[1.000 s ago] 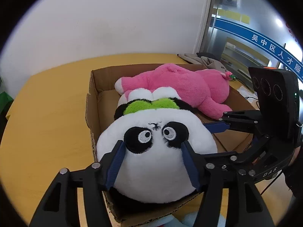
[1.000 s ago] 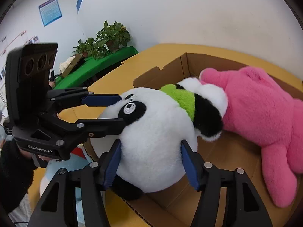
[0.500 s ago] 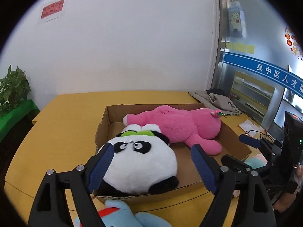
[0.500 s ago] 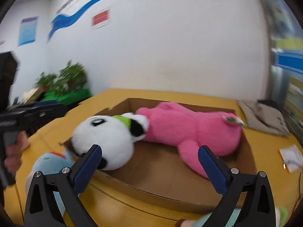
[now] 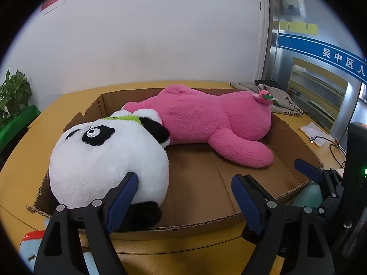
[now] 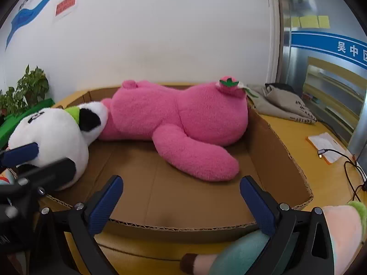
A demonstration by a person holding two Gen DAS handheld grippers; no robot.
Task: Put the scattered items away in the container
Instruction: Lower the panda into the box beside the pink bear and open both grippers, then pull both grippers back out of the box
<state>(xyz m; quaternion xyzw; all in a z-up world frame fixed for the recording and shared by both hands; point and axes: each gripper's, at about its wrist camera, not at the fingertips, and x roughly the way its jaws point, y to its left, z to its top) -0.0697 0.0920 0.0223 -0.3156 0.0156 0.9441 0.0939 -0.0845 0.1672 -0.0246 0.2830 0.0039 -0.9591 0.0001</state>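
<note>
A: Two plushies in the cardboard box [image 6: 278,144] already: panda [image 5: 107,158] at the left end, pink bear [image 6: 174,116] along the back wall.

B: Grippers?

A: Both released. Left gripper [image 5: 183,197] jaws have just been opening, wide apart now, nothing clamped. One pad overlaps the panda's head in the left wrist view, can't tell if it touches. Right gripper [image 6: 181,204] jaws have just been opening too, spread fully, only bare box floor between them.

B: What's left outside?

A: A teal-and-peach plush [image 6: 286,236] on the table, just below the box's near rim, right under the right fingers. Its long axis runs roughly left-right along the rim, brown end leftward. Another light-blue toy [image 5: 29,245] sits at the left gripper's lower left, mostly hidden.

B: So whose turn?

A: Right hand's nearer the teal one, I'd say. Fingers point past it, so prob. pull back & dip.
</note>
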